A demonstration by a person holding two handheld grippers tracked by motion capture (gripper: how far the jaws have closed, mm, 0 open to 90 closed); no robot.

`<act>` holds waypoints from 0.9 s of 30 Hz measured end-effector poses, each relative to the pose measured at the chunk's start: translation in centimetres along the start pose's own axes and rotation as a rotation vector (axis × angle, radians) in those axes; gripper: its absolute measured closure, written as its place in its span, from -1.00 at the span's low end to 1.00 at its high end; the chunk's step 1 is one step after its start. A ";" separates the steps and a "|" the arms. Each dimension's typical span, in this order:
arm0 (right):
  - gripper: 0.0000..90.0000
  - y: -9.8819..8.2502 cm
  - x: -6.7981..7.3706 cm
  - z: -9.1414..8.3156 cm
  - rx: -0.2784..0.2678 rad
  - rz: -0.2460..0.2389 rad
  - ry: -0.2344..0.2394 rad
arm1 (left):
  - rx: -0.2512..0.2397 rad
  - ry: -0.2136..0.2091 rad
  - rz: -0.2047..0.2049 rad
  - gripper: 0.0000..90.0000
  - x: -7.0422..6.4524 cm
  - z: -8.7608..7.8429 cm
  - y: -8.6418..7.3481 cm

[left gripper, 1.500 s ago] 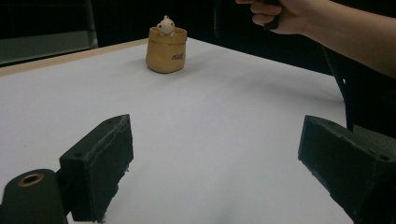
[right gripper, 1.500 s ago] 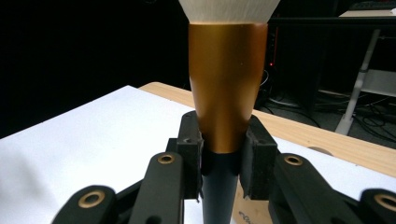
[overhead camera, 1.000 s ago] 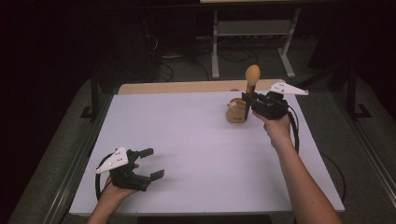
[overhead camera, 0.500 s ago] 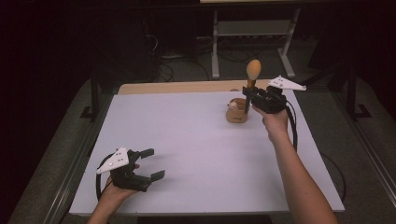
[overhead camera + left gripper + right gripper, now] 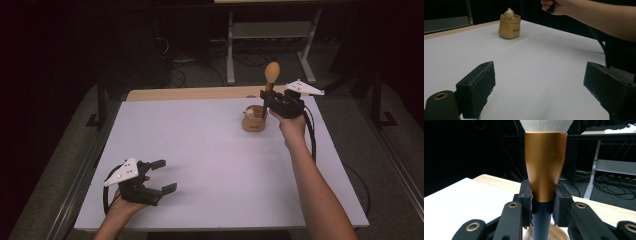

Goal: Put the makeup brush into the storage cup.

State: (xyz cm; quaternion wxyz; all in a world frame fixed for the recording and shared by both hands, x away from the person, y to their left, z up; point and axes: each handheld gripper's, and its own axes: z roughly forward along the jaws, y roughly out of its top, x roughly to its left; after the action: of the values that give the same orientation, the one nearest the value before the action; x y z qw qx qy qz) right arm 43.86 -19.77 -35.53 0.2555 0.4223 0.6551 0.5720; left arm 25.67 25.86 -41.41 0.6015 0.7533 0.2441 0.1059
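brush [image 5: 270, 80] clenched upright in right gripper [image 5: 270, 99], shifted from beside pot [image 5: 254, 119] to just above it; insertion pending. left gripper [image 5: 159, 176] released, idle.

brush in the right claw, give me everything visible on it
A makeup-style brush: dark handle below, a shiny copper-coloured collar that flares upward, and pale bristles on top. It stands upright, bristles up. The right claw is shut on it where handle meets collar, a pad pressing each side. In the high view it sits at the table's far right, just right of the small tan pot. Its lower end is hidden.
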 end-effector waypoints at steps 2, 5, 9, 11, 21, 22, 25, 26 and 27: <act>0.59 -0.1 -0.1 0.2 0.002 -0.004 -0.003 | -0.003 -0.002 -0.001 -0.78 0.0 0.0 0.0; 0.59 0.0 -0.1 0.6 0.002 0.004 -0.006 | 0.001 -0.001 -0.006 -0.78 0.0 0.0 0.0; 0.59 0.0 -0.3 1.0 0.001 0.006 -0.013 | 0.000 -0.005 -0.002 -0.78 -0.1 0.1 0.0; 0.59 0.0 -0.3 1.1 0.000 0.007 -0.015 | 0.001 -0.006 0.000 -0.78 -0.1 0.1 0.0; 0.59 -0.9 -0.7 2.2 0.018 0.020 -0.044 | -0.003 -0.009 -0.002 -0.78 -0.1 0.1 0.0; 0.59 -0.9 -0.7 2.2 0.018 0.020 -0.044 | -0.003 -0.009 -0.002 -0.78 -0.1 0.1 0.0; 0.59 -1.3 -0.9 2.6 0.028 0.013 -0.051 | -0.005 -0.010 -0.004 -0.78 -0.1 0.1 0.0; 0.59 -1.4 -0.9 2.7 0.033 0.010 -0.052 | -0.005 -0.010 -0.005 -0.78 -0.1 0.1 0.0; 0.59 -1.5 -0.9 2.8 0.037 0.010 -0.052 | -0.005 -0.010 -0.004 -0.78 -0.1 0.1 0.0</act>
State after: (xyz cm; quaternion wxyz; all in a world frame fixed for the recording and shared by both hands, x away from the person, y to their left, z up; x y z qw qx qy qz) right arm 46.19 -19.03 -37.71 0.2618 0.4450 0.6567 0.5498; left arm 25.61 25.75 -41.43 0.6046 0.7519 0.2426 0.1016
